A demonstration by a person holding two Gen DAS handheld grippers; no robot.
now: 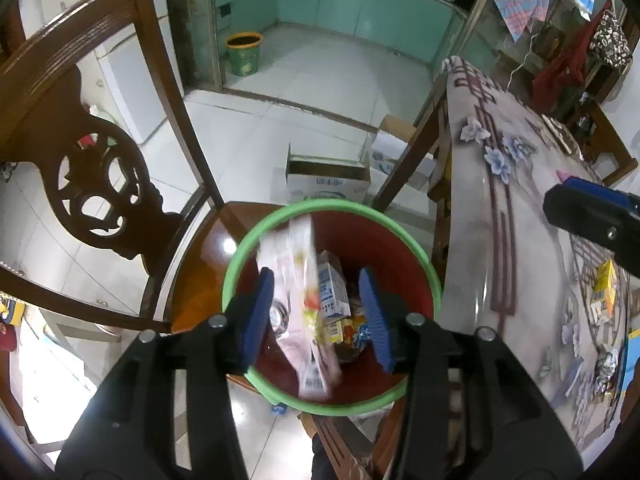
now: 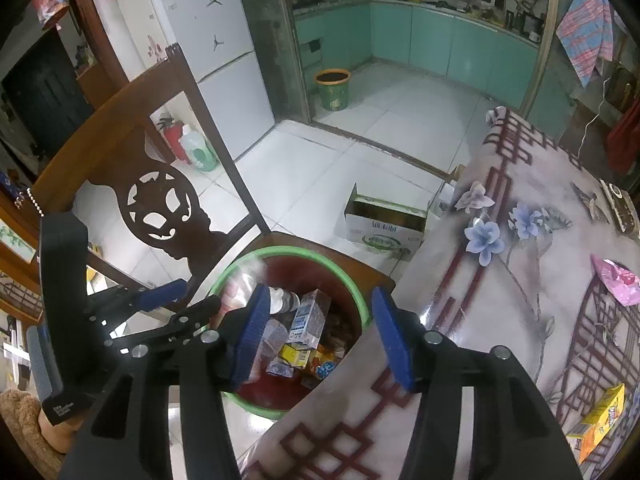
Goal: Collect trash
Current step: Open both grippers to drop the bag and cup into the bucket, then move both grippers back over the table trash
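1. Left tongs (image 1: 318, 316): released, spread above the bin (image 1: 280, 224).
2. Pink wrapper (image 1: 298, 304): blurred, between the left tongs' pads, over the bin.
3. Right tongs (image 2: 320, 334): released, empty, at the surface (image 2: 520, 272) edge.

Cool, even indoor light; floor tiles (image 1: 328, 80) bleach white toward 12 o'clock. Glare spots the chair seat (image 1: 230, 246). The pink wrapper (image 1: 298, 300) smears with motion blur (edges bow, corners vignette black).
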